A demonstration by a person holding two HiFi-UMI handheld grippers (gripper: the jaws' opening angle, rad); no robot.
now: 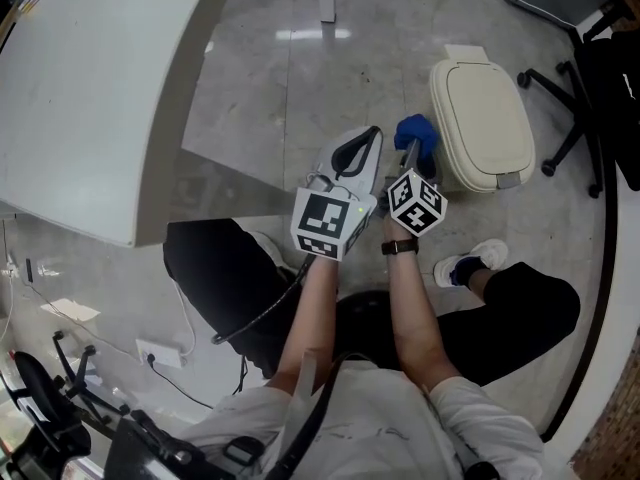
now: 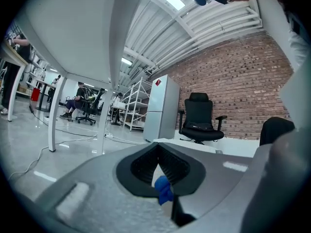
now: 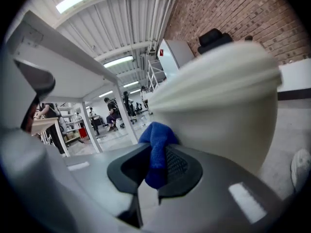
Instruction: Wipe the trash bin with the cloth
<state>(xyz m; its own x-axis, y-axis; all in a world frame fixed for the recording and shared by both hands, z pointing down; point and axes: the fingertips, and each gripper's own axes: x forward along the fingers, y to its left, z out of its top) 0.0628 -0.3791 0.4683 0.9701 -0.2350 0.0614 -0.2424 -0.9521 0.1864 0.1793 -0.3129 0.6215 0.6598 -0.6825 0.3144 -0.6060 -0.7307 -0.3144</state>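
Pinching nubby blue cloth (image 3: 156,142), right gripper (image 3: 154,171)

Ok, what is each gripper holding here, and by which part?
The right gripper pinches the blue cloth at a bunched fold, the rest bulging past its fingers. The left gripper looks shut on nothing.

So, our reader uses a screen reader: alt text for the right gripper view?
The right gripper is shut on a blue cloth, close beside a cream trash bin. Far behind are desks and seated people.
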